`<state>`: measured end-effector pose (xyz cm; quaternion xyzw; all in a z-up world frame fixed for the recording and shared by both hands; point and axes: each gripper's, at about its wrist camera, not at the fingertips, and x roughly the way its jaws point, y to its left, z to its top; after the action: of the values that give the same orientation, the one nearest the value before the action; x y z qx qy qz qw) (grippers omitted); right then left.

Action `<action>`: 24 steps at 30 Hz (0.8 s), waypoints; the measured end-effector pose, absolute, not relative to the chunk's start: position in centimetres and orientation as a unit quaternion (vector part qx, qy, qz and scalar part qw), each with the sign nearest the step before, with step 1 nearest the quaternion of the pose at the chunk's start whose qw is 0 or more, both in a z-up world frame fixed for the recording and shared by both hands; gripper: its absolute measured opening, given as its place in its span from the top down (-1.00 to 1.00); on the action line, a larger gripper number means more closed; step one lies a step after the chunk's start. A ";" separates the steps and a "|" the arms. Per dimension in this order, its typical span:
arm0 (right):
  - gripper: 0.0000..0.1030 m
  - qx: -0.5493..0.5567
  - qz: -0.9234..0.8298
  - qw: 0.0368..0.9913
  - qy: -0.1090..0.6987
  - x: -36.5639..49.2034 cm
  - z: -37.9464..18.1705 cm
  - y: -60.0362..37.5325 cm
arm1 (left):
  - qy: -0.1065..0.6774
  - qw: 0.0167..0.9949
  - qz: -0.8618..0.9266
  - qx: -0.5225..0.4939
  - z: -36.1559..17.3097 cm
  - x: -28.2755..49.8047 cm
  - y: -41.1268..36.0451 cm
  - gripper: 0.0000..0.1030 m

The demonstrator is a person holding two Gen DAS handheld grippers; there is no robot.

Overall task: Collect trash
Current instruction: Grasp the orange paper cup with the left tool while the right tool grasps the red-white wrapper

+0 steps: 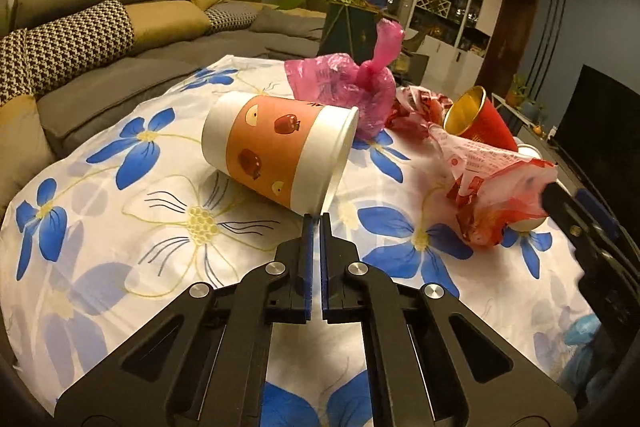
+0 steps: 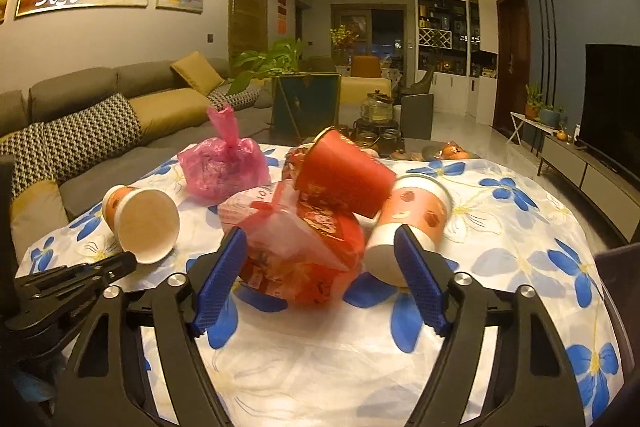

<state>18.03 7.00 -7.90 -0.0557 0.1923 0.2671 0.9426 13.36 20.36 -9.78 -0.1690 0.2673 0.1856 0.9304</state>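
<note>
An orange-and-white paper cup (image 1: 280, 147) lies on its side on the floral tablecloth (image 1: 120, 227). My left gripper (image 1: 317, 223) is shut on the lowest part of its rim. The same cup (image 2: 140, 227) appears at the left of the right wrist view, with the left gripper (image 2: 130, 261) at its rim. My right gripper (image 2: 320, 235) stands open, one finger on each side of a crumpled red-and-white plastic bag (image 2: 300, 255). In the left wrist view that bag (image 1: 492, 187) touches the right gripper (image 1: 550, 191).
A knotted pink bag (image 2: 224, 167), a red cup with a gold inside (image 2: 344, 179) and a second orange cup (image 2: 412, 223) lie behind the red bag. A sofa (image 1: 80, 67) runs along the left. Something blue (image 1: 584, 339) hangs off the table edge.
</note>
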 end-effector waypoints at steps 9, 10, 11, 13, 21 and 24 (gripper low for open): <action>0.12 -0.069 0.281 0.928 0.235 20.2 -9.0 8.8 | 0.254 0.936 0.169 -0.174 -9.4 11.7 21.1 0.97; 0.16 -0.069 0.284 0.926 0.238 20.3 -9.1 8.9 | 0.253 0.937 0.168 -0.173 -9.3 11.7 21.0 0.97; 0.24 -0.069 0.286 0.925 0.242 20.4 -9.2 8.9 | 0.251 0.938 0.167 -0.172 -9.3 11.6 21.0 0.97; 0.42 -0.069 0.292 0.922 0.243 20.2 -9.3 8.9 | 0.247 0.940 0.163 -0.171 -9.1 11.4 21.0 0.97; 0.89 -0.077 0.313 0.921 0.221 18.3 -8.6 8.8 | 0.239 0.944 0.158 -0.165 -8.5 10.6 20.6 0.97; 0.91 -0.060 0.329 0.917 0.216 17.2 -7.8 8.0 | 0.234 0.945 0.157 -0.164 -8.2 10.3 20.4 0.97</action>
<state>17.22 8.01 -7.79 -0.0595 0.2164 0.3291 0.9173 10.29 20.37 -8.20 -0.1639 0.2343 0.1566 0.9454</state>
